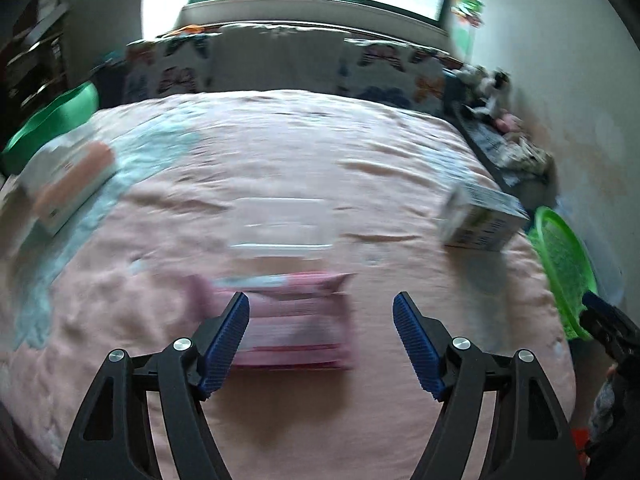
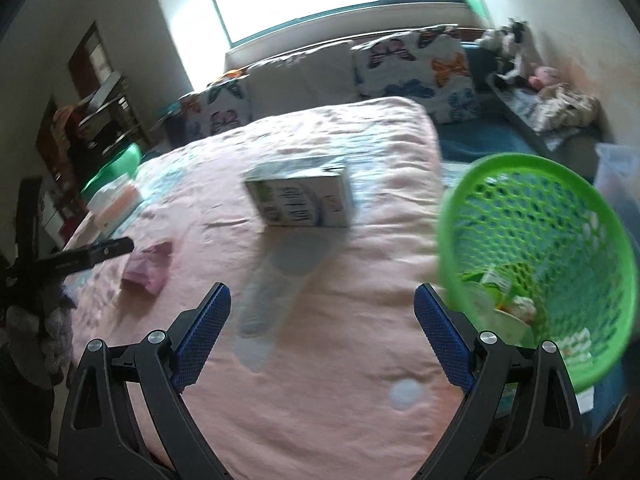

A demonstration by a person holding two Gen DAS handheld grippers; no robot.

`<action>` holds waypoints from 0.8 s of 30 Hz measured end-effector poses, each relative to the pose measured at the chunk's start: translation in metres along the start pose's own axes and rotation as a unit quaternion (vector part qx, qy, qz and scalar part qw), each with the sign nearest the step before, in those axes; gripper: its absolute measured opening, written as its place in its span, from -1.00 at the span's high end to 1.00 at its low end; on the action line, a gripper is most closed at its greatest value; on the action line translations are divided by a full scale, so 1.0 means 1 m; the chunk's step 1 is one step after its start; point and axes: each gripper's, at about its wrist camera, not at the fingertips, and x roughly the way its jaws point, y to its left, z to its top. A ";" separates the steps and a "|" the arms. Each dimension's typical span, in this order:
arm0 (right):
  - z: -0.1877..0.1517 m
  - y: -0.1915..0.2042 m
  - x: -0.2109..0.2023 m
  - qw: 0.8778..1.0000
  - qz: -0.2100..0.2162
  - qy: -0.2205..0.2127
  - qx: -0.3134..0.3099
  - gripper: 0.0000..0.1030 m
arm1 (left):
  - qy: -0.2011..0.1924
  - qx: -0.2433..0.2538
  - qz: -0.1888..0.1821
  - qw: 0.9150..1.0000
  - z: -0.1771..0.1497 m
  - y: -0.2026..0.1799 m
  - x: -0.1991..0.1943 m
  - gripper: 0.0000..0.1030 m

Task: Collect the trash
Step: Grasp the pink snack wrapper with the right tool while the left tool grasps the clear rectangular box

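My left gripper [image 1: 321, 304] is open and empty, just above a pink packet [image 1: 296, 320] lying on the pink bedspread [image 1: 280, 152]; the packet sits between the jaws' line, apart from them. A clear plastic container [image 1: 280, 228] lies beyond it, blurred. My right gripper [image 2: 322, 300] is open and empty over the bed. A white carton box [image 2: 304, 196] lies ahead of it, also seen in the left wrist view [image 1: 484, 216]. A green mesh basket [image 2: 536, 256] with some trash inside stands at the bed's right edge. The pink packet [image 2: 148, 268] and left gripper [image 2: 92, 256] show at left.
A white and peach box [image 1: 68, 180] lies at the bed's far left. Butterfly pillows [image 2: 412, 68] line the headboard under a bright window. Soft toys [image 2: 516, 48] sit on a shelf at right. A green object [image 1: 52, 120] stands left of the bed.
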 end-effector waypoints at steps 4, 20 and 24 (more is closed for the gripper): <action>0.008 0.036 0.019 0.998 0.032 0.022 -0.049 -0.79 | -0.004 -0.037 0.013 0.999 -0.003 0.035 -0.009 -0.39; 0.033 0.192 0.106 0.945 0.161 0.100 -0.267 -0.79 | -0.026 -0.104 0.049 0.993 -0.016 0.127 -0.042 -0.39; 0.035 0.214 0.131 0.929 0.167 0.117 -0.308 -0.79 | -0.025 -0.119 0.051 0.991 -0.020 0.145 -0.042 -0.39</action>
